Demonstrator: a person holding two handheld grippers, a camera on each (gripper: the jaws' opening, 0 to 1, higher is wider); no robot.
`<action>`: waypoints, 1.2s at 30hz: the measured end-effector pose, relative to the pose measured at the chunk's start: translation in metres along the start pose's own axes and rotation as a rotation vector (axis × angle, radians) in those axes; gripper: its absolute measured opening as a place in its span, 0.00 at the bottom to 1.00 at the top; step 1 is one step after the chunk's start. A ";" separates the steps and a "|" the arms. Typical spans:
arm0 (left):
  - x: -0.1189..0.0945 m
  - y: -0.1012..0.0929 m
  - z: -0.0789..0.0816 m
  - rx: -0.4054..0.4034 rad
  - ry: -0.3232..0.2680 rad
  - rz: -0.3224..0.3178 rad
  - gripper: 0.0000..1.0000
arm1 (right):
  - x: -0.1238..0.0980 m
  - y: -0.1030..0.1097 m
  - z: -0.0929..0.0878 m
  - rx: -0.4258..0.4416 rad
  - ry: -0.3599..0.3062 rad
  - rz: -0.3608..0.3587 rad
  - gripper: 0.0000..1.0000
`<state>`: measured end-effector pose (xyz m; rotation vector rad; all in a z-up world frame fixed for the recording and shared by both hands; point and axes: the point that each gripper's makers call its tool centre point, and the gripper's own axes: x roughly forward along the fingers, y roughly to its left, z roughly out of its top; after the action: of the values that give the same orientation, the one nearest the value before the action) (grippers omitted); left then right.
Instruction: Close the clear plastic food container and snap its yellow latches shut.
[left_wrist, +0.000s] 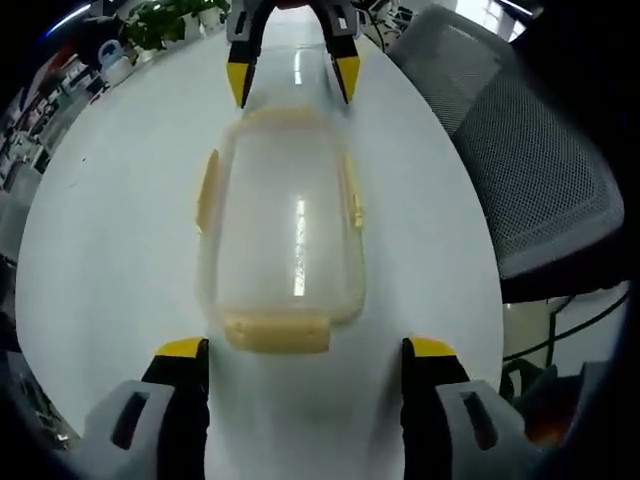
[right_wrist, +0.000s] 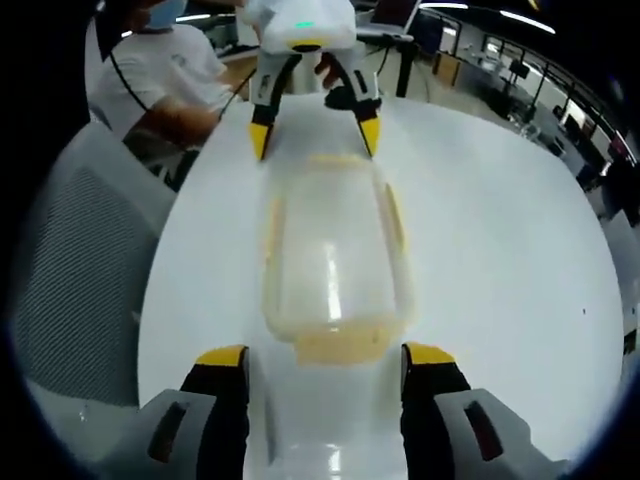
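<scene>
We note the clear container (left_wrist: 285, 235), lid on, lying on the white table (left_wrist: 120, 250) between our left gripper (left_wrist: 305, 350) and right gripper (right_wrist: 318, 357), both jaws spread wide, grasping nothing.

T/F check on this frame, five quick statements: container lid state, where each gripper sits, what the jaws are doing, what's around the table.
1. The clear plastic food container has its lid on. True.
2. The left gripper is clamped on a yellow latch. False: its jaws stand open, apart from the near end latch.
3. The two grippers face each other across the container's two ends. True: the right gripper sits open at the far end.
4. The container rests on a wooden table. False: the white table is glossy.
5. A grey mesh chair stands beside the table. True.
</scene>
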<state>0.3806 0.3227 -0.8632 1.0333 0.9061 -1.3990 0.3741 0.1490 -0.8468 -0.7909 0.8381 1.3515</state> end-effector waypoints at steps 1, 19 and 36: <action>0.000 0.000 0.000 -0.001 0.002 0.004 0.79 | 0.000 0.000 0.000 0.000 0.001 -0.001 0.60; 0.002 0.003 0.004 -0.036 -0.008 -0.007 0.60 | 0.005 -0.007 -0.004 0.009 0.030 -0.005 0.53; 0.001 0.009 0.007 -0.060 -0.015 -0.001 0.39 | 0.012 -0.013 -0.006 -0.012 0.056 -0.014 0.39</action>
<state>0.3890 0.3151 -0.8612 0.9758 0.9322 -1.3710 0.3875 0.1491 -0.8603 -0.8456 0.8676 1.3277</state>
